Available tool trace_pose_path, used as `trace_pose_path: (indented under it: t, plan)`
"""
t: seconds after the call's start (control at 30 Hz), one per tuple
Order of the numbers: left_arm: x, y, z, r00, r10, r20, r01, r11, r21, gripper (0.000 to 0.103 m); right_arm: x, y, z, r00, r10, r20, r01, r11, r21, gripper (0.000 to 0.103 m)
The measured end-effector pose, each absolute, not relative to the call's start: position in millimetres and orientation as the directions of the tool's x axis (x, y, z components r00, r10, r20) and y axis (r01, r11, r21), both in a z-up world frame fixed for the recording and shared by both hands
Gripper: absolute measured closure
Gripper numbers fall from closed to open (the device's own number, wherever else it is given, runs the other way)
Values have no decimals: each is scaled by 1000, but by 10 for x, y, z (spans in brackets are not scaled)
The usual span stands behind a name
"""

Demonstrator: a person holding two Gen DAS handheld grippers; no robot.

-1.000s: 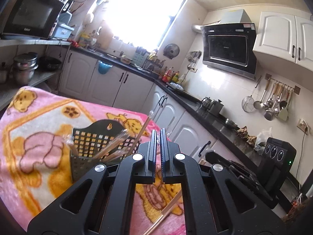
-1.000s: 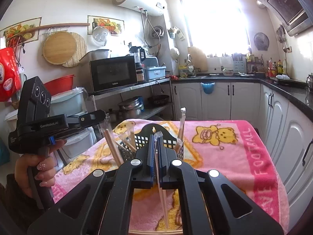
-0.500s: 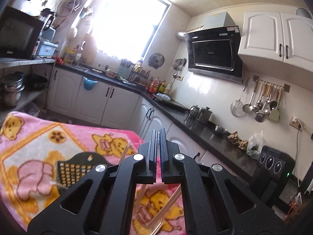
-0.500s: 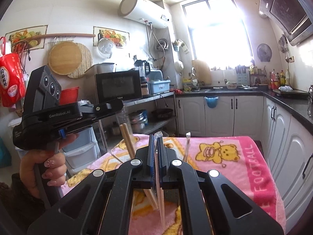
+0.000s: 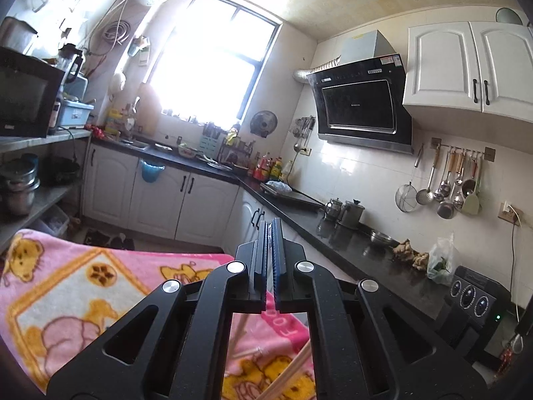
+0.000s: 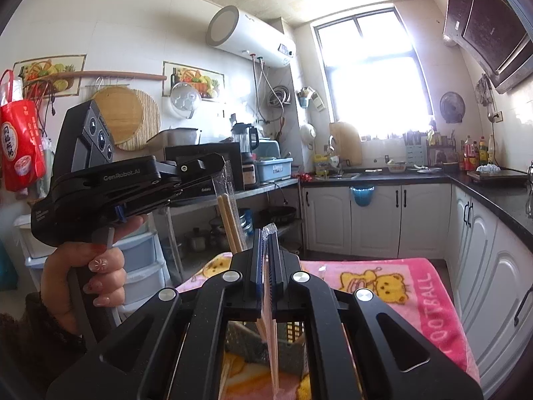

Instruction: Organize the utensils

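Both grippers are held level above the table point(image 6: 429, 286), which is covered by a pink blanket.

Right gripper point(image 6: 266, 233): jaws closed on a pair of wrapped chopsticks point(image 6: 270, 343), pinched at the upper end of the clear sleeve; the sticks hang down toward the dark perforated utensil basket point(image 6: 293, 343) directly beneath.

Left gripper point(image 6: 221, 166): jaws closed on a second wrapped pair point(image 6: 230, 223), also held by the sleeve top, sticks dangling.

Handling, as we judge it: light, stiff wood inside a slick, floppy film. A grip on film alone may slip or swing; taking hold over the wood itself would be firmer.

Room: open air all around. The far table edge lies just beyond the basket, the right edge near the white cabinets point(image 6: 483, 253).
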State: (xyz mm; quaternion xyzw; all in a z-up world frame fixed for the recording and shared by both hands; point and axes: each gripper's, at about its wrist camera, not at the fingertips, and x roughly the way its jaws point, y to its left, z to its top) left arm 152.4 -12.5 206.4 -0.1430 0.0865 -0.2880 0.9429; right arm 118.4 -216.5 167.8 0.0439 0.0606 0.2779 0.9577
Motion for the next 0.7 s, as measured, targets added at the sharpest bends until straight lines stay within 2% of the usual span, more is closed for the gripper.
trace_pose_path:
  t: [0.3,0.7]
  plan:
    - [1713,-104,2193,825,-559,-81,510,798,-321,102,1313,-2142,1865,843,535,-47,-528,842,113,100]
    - [1925,-5,2133,870,-480,-112,428,848,-312,102,1663,-1981,2115,848,530,-14,-527,845,89,100]
